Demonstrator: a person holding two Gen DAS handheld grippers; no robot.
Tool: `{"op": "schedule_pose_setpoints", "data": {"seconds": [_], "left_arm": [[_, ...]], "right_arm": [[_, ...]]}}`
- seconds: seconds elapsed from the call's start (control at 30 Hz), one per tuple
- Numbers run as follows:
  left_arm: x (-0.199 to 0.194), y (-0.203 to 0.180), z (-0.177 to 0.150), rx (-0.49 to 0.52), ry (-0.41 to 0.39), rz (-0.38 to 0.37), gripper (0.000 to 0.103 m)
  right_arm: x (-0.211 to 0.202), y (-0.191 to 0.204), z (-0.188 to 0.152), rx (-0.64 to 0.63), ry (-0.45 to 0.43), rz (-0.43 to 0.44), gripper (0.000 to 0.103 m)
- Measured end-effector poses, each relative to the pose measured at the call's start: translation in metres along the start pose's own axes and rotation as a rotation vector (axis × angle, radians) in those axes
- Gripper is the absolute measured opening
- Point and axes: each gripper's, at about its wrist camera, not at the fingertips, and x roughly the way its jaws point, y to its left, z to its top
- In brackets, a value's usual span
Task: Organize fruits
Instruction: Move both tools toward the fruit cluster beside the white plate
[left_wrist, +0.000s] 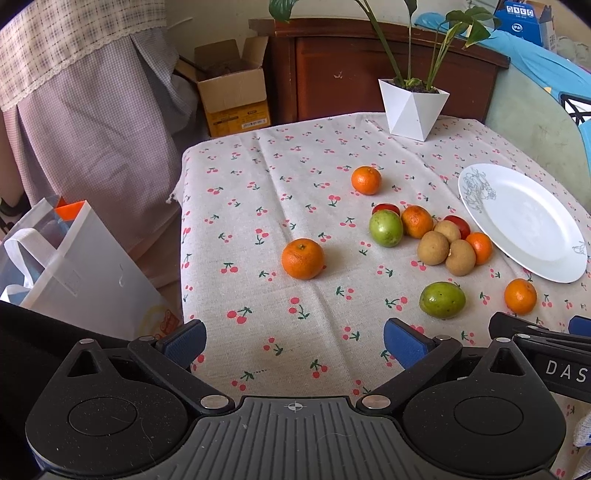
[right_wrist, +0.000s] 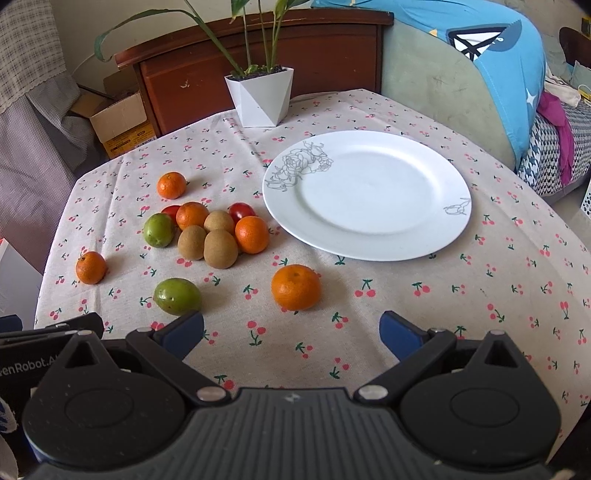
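Observation:
Several fruits lie loose on the cherry-print tablecloth (right_wrist: 480, 288): tangerines, green fruits, brown kiwis and small red tomatoes. A white plate (right_wrist: 369, 195) with nothing on it sits to their right; it is also in the left wrist view, plate (left_wrist: 524, 221). My right gripper (right_wrist: 291, 332) is open just short of a tangerine (right_wrist: 295, 287). A green fruit (right_wrist: 177, 296) lies ahead of its left finger. My left gripper (left_wrist: 295, 341) is open over bare cloth, with a tangerine (left_wrist: 303, 258) ahead and a green fruit (left_wrist: 442, 300) to the right.
A white faceted pot with a plant (right_wrist: 260, 96) stands at the table's far edge. A white carrier bag (left_wrist: 74, 273) sits off the table's left side, a cardboard box (left_wrist: 232, 92) and a wooden cabinet (left_wrist: 369, 74) behind. A blue cushion (right_wrist: 498, 55) lies right.

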Motion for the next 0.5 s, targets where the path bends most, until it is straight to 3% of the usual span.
{"op": "schedule_pose_setpoints", "data": {"seconds": [0.5], "left_arm": [[0.0034, -0.0019, -0.0027, -0.012, 0.019, -0.041, 0.103]], "right_arm": [[-0.0018, -0.0088, -0.0049, 0.042, -0.017, 0.012, 0.101]]}}
